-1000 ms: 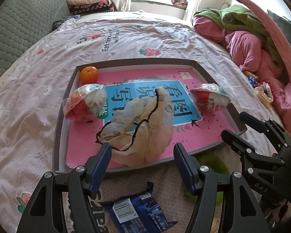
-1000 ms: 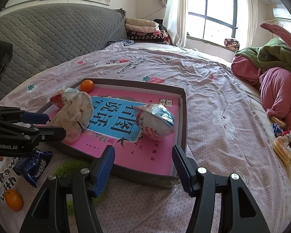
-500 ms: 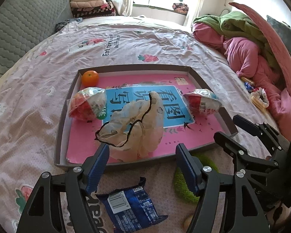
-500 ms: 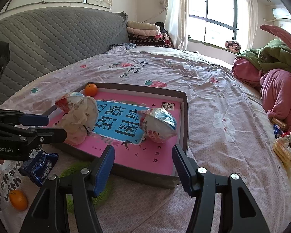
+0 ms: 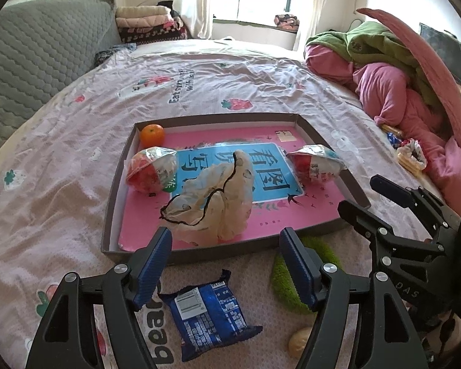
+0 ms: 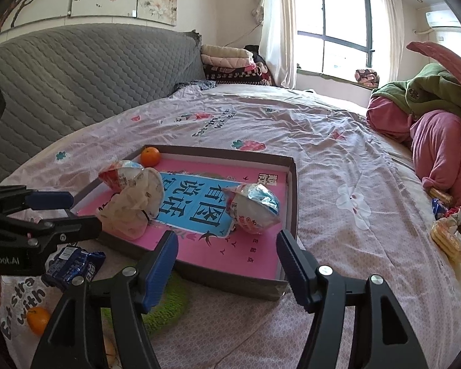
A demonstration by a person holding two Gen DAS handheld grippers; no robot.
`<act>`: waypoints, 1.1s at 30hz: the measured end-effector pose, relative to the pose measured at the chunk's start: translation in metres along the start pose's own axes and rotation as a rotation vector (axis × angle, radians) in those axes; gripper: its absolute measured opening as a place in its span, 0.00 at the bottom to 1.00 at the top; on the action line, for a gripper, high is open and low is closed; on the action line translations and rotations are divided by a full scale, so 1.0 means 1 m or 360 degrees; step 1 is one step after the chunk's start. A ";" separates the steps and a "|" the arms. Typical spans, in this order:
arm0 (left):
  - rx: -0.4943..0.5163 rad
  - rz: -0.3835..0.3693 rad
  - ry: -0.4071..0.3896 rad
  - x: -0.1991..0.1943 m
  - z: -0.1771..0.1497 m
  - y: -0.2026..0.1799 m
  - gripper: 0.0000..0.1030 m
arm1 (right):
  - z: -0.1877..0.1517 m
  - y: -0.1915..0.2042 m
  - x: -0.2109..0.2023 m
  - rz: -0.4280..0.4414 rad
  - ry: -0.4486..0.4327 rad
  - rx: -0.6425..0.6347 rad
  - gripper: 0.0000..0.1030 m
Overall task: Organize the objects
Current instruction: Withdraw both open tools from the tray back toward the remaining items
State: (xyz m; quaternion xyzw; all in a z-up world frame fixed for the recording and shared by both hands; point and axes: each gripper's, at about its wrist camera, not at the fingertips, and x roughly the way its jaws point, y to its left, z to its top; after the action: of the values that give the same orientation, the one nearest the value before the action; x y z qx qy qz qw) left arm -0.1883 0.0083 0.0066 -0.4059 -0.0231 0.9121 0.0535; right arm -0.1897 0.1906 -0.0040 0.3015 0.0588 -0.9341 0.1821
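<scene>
A shallow brown box (image 5: 106, 215) with a pink and blue bottom lies on the bed; it also shows in the right wrist view (image 6: 292, 184). In it are an orange (image 5: 151, 134), two wrapped bowl packs (image 5: 152, 169) (image 5: 315, 163) and a crumpled cream bag (image 5: 218, 203). In front of the box lie a blue snack packet (image 5: 207, 313), a green fuzzy thing (image 5: 292, 279) and a pale round item (image 5: 299, 339). My left gripper (image 5: 224, 264) is open and empty above the packet. My right gripper (image 6: 227, 261) is open and empty at the box's near edge.
A second orange (image 6: 37, 319) lies on the bedsheet at the lower left of the right wrist view. Pink and green bedding (image 5: 393, 86) is piled at the right, with snack wrappers (image 5: 410, 156) beside it. A grey quilted headboard (image 6: 76, 61) stands at the left.
Both grippers have pulled back and up from the box, so the blue packet, green thing and loose orange show more fully. Both stay open and empty.
</scene>
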 end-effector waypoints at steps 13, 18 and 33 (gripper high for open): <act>-0.0043 -0.0008 -0.0019 -0.008 -0.006 0.001 0.72 | -0.002 0.003 -0.006 0.0001 -0.0025 0.0002 0.64; -0.0067 -0.0014 -0.0014 -0.009 -0.012 0.006 0.72 | -0.003 0.005 -0.009 0.0010 -0.0044 0.0009 0.64; -0.0076 -0.0009 -0.0036 -0.021 -0.025 0.011 0.72 | -0.007 0.023 -0.031 0.0008 -0.0149 -0.0049 0.66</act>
State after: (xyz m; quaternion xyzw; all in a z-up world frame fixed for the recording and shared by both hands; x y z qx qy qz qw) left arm -0.1568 -0.0055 0.0050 -0.3966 -0.0467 0.9156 0.0462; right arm -0.1539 0.1800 0.0083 0.2546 0.0638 -0.9457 0.1916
